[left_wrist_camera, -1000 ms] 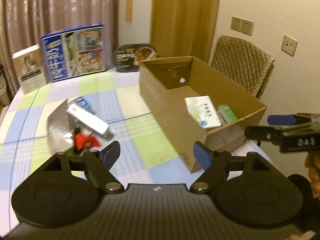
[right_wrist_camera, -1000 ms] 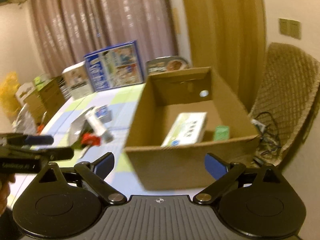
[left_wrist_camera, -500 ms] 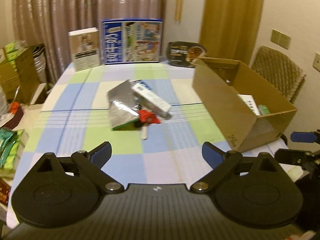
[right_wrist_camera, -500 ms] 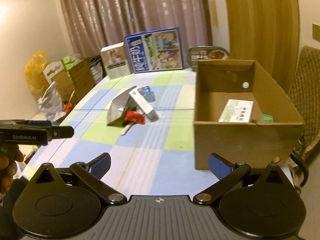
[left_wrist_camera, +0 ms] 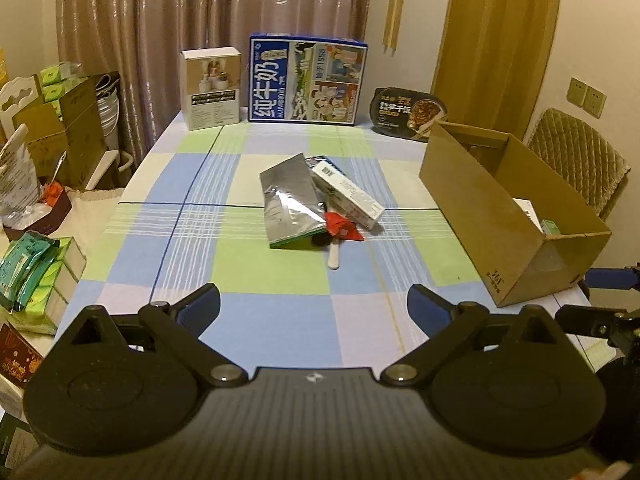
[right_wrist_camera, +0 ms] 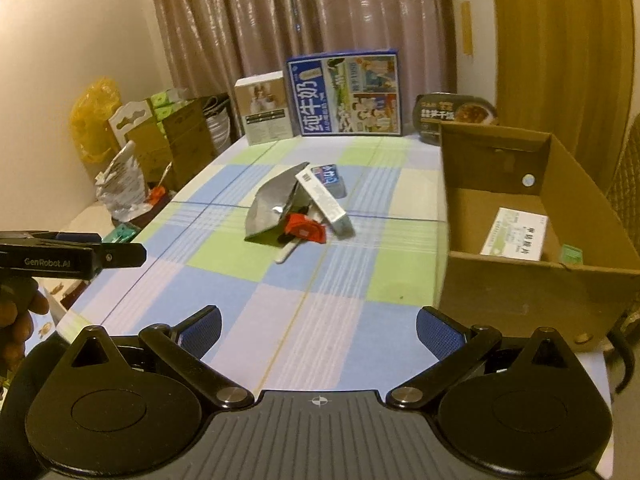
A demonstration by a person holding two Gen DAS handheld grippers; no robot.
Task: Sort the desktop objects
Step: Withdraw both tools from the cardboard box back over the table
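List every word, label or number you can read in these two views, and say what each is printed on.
"纯牛奶": blue milk carton.
"GenRobot.AI": left gripper, seen from the right wrist.
White medicine box in the cardboard box: print blurred.
Black meal tray, long white box, beige box: too small.

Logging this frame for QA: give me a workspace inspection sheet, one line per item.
Surface: table under a blue, green and white checked cloth.
Job's things: cardboard box at the table's right edge holds a white packet and a small green item; pile mid-table: silver pouch, long white box, red packet.
Clutter: blue milk carton, white box, black meal tray along the far edge.
Grippers: left gripper and right gripper open, nothing between them.
Cables: nothing seen.
Surroundings: curtains, chair, stacked boxes on the left.
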